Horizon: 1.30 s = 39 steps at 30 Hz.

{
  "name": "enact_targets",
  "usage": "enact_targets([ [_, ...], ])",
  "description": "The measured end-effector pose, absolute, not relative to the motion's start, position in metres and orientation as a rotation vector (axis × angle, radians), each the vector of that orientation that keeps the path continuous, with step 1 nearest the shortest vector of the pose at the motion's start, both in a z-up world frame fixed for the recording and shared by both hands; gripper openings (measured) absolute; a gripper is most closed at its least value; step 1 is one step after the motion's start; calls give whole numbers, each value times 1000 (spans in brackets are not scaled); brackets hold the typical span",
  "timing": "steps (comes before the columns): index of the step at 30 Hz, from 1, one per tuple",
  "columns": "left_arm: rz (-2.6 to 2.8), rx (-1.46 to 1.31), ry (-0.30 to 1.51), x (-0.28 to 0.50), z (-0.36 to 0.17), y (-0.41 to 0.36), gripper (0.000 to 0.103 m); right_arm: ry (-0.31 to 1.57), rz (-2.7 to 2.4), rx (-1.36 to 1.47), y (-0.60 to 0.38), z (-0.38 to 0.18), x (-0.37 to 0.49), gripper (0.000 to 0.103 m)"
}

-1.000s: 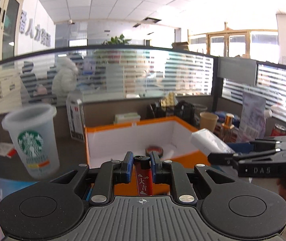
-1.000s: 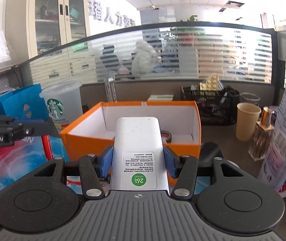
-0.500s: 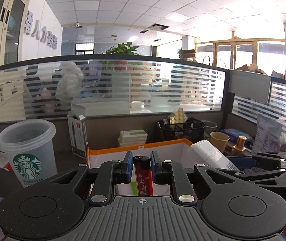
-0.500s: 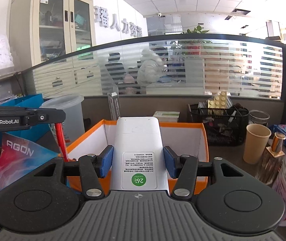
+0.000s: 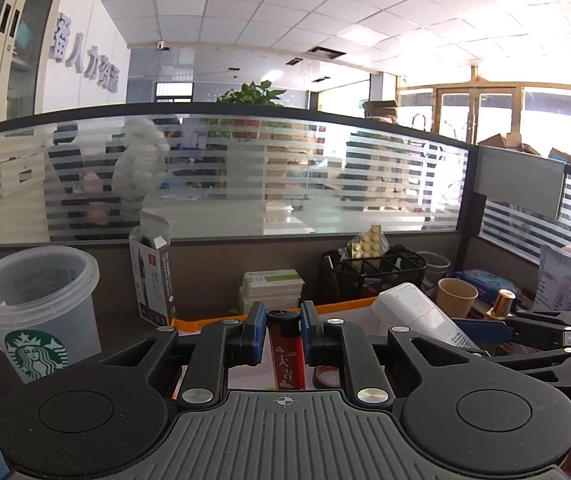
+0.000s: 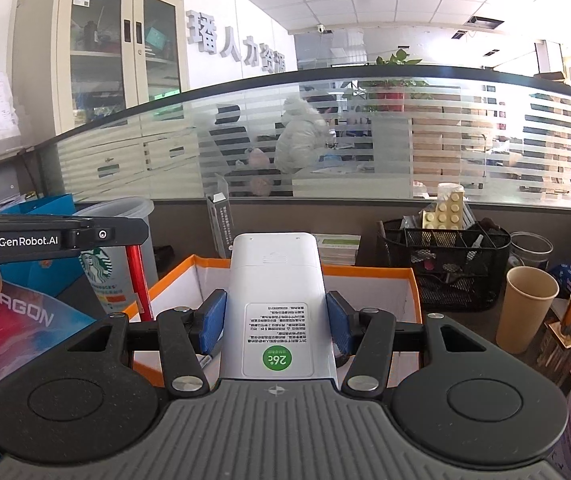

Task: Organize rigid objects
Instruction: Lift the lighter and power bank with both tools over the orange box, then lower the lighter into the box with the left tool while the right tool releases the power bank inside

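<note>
Lighter (image 5: pixel 285 354) clamped tight in the left gripper (image 5: pixel 282 334), red body with gold characters, long axis running straight out along the fingers and its black head poking just past the blue pads (image 5: pixel 256 330). Right gripper (image 6: pixel 275 322) is squeezed onto a white remote (image 6: pixel 275 292), back side up with the green 26° sticker nearest the camera, long axis also straight ahead, far end pointing away over the orange box (image 6: pixel 369 270).

Both loads sit above that box, white inside with an orange rim; from the left wrist view you only catch its rim (image 5: pixel 205 322) just beyond the fingers, plus a roll of tape (image 5: pixel 325 376) down inside. The remote shows up to the right of the left jaws, the two grippers close side by side.

Further out: a Starbucks cup (image 5: pixel 35 312) off to the left, a black mesh organizer (image 6: pixel 445 264) and a paper cup (image 6: pixel 527 308) to the right, frosted glass partition (image 5: pixel 285 184) behind everything.
</note>
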State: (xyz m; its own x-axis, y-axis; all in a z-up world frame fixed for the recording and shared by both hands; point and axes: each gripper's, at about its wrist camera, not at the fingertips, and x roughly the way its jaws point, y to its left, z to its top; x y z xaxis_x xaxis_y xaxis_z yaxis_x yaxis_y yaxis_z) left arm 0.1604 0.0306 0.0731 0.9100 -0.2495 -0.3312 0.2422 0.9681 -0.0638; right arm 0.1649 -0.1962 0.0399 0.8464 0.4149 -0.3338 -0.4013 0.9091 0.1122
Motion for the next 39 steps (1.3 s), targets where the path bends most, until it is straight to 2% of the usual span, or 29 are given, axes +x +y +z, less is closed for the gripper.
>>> enact_targets([
  [13, -250, -35, 440, 199, 41, 34, 16, 404, 432, -2, -181, 31, 204, 50],
  [39, -252, -30, 615, 237, -15, 33, 16, 596, 358, -52, -171, -26, 254, 50],
])
